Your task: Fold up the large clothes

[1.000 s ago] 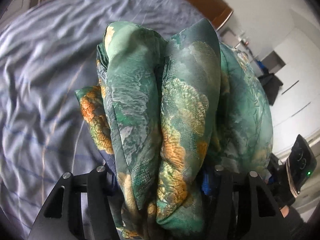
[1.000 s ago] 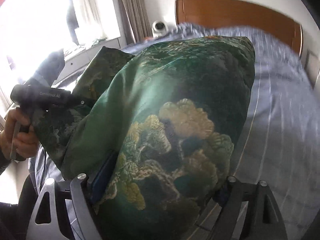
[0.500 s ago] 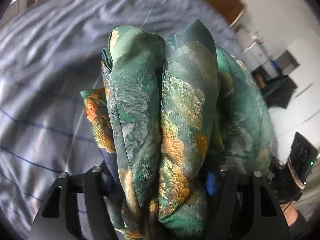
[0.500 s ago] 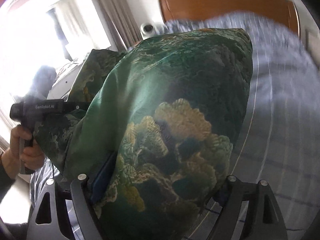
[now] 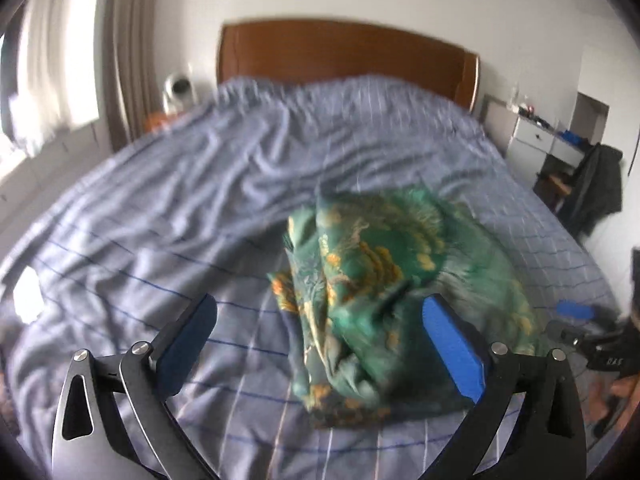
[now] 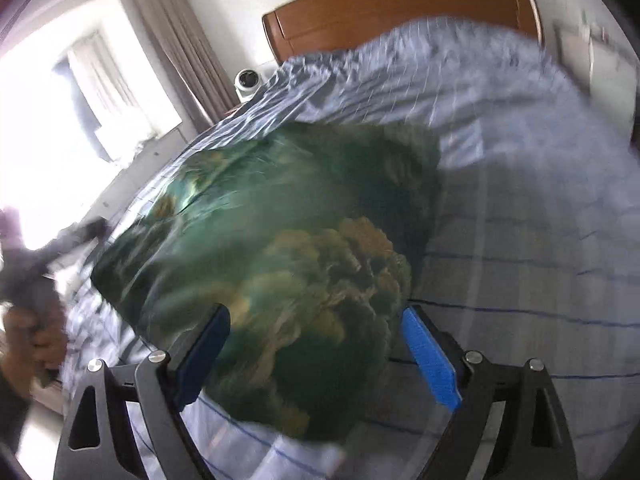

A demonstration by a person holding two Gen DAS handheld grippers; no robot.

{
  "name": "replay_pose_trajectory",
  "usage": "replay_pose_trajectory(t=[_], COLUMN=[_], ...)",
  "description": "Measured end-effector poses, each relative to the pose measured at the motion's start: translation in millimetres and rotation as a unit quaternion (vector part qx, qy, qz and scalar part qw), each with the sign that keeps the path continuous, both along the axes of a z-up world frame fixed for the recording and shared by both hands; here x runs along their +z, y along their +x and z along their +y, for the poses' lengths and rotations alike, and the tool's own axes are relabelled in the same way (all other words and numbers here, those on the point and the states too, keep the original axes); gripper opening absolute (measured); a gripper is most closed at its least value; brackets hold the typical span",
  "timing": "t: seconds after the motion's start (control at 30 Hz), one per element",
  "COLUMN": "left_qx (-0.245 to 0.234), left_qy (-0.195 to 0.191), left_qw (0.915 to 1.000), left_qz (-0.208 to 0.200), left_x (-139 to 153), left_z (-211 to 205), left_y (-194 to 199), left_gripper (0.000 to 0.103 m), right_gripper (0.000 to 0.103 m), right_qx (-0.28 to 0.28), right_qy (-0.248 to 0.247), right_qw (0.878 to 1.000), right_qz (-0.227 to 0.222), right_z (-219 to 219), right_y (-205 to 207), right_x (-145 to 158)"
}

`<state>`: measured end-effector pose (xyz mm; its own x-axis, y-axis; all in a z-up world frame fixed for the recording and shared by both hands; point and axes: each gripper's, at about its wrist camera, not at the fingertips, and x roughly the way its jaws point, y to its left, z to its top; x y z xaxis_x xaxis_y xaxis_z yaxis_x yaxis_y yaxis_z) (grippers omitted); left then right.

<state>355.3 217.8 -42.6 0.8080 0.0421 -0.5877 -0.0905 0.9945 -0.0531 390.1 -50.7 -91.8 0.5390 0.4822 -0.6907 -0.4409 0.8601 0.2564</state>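
My left gripper [image 5: 320,344] has its jaws spreading wide; the blue pads [image 5: 452,352] stand clear of the cloth, with only the near edge of the bundle between them and nothing pinched. The green floral garment [image 5: 384,304] lies as a folded bundle on the striped blue bedsheet [image 5: 160,200], in the near half of the bed, well short of the wooden headboard [image 5: 340,52]. To set it down well, I judge I should draw this claw straight back and up so the pads do not snag the top layer and drag the folds open.

My right gripper [image 6: 316,340] is also opening around the garment [image 6: 280,240]. The cloth sits between the pads [image 6: 428,356], but the blur hides whether they press on it. It should let go fully before lifting, I reckon.

The bundle's long axis seems to run away from me toward the headboard, its layered fold edges facing my left claw, though the blur leaves this uncertain.
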Motion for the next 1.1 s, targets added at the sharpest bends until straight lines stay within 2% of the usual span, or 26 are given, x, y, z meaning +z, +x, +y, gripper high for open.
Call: replay_pose_trajectory(t=[0.1,0.17,0.23,0.3,0.37,0.43,0.57,0.7,0.77,0.83,0.97,1.1], left_qx=[-0.004,-0.009,-0.023,-0.024,-0.018,-0.008,0.008,0.044,0.056,0.065,0.049,0.042], left_qy=[0.058,0.078,0.077,0.058,0.049,0.048,0.06,0.117,0.129,0.128,0.1,0.054], left_qw=[0.9979,0.9964,0.9965,0.9976,0.998,0.9981,0.9971,0.9902,0.9878,0.988,0.9937,0.9976], left_qz=[-0.03,-0.032,-0.024,-0.03,-0.036,-0.038,-0.048,-0.063,-0.066,-0.058,-0.011,0.009], left_x=[11.5,14.6,16.4,19.9,22.9,24.5,32.5,41.7,44.1,47.2,45.8,45.8], left_z=[-28.3,-45.2,-61.9,-74.1,-82.4,-88.8,-99.0,-116.4,-122.2,-126.7,-129.8,-124.5], left_y=[-23.7,-31.3,-45.7,-63.4,-78.9,-86.9,-98.5,-114.9,-122.0,-127.7,-130.5,-137.7], left_gripper=[0.103,0.103,0.103,0.103,0.103,0.103,0.103,0.103,0.103,0.103,0.103,0.103], right_gripper=[0.09,0.09,0.09,0.09,0.09,0.09,0.09,0.09,0.09,0.09,0.09,0.09], right_qx=[-0.022,-0.037,-0.059,-0.08,-0.093,-0.096,-0.095,-0.108,-0.139,-0.166,-0.146,-0.151], right_qy=[-0.061,-0.095,-0.118,-0.128,-0.136,-0.141,-0.129,-0.137,-0.138,-0.159,-0.139,-0.144], right_qw=[0.996,0.989,0.98,0.97,0.964,0.963,0.968,0.961,0.952,0.949,0.966,0.967], right_qz=[-0.064,-0.109,-0.149,-0.189,-0.209,-0.21,-0.192,-0.216,-0.233,-0.218,-0.163,-0.148], right_z=[1.3,2.6,-5.7,-9.9,-13.5,-14.5,-24.9,-32.2,-36.4,-37.4,-41.8,-40.7], right_y=[-39.2,-69.7,-85.0,-107.9,-126.8,-142.3,-159.3,-181.6,-192.5,-194.9,-192.4,-208.5], right_x=[29.9,51.9,72.1,91.9,104.6,112.3,117.1,122.3,126.7,127.0,122.0,123.8])
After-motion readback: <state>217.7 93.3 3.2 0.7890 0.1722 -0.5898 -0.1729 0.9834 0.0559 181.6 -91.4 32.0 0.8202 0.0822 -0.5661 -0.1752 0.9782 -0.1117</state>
